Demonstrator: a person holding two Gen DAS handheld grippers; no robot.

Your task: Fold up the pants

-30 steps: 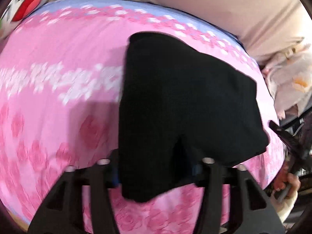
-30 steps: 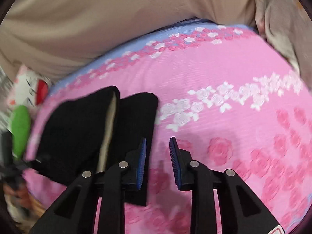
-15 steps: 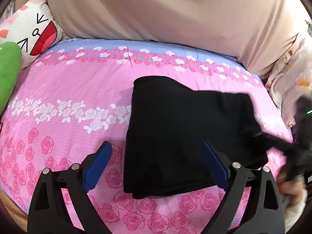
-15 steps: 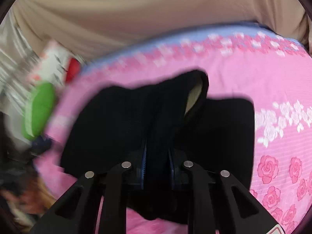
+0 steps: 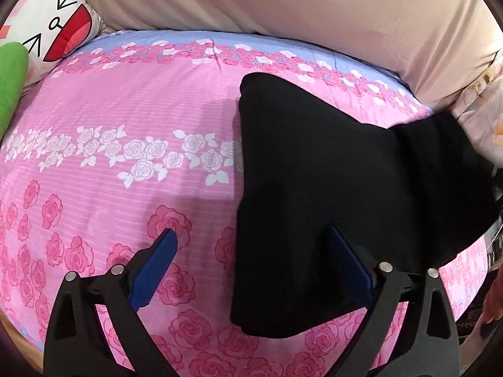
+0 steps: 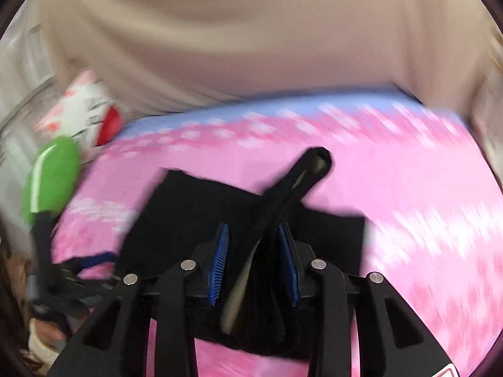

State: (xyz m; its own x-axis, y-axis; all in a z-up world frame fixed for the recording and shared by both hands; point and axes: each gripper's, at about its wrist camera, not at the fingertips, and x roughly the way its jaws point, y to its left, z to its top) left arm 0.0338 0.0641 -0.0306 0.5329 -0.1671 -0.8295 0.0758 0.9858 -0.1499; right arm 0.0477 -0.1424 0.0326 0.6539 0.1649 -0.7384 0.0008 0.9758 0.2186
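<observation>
The black pants (image 5: 317, 188) lie on the pink bed (image 5: 125, 119), mostly folded — left claw (image 5: 251, 270) has just opened wide, empty, while right claw (image 6: 253, 260), jaws just loosening, carries one last flap across.

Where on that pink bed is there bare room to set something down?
The widest bare patch of the pink bedspread lies left of the black pants, bordered by the cartoon pillow and green plush. The right side is crowded: the pants reach nearly to that edge.

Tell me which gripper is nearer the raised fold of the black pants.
Right. The right gripper straddles the raised fold; the left gripper stands open at the black pants' opposite edge.
</observation>
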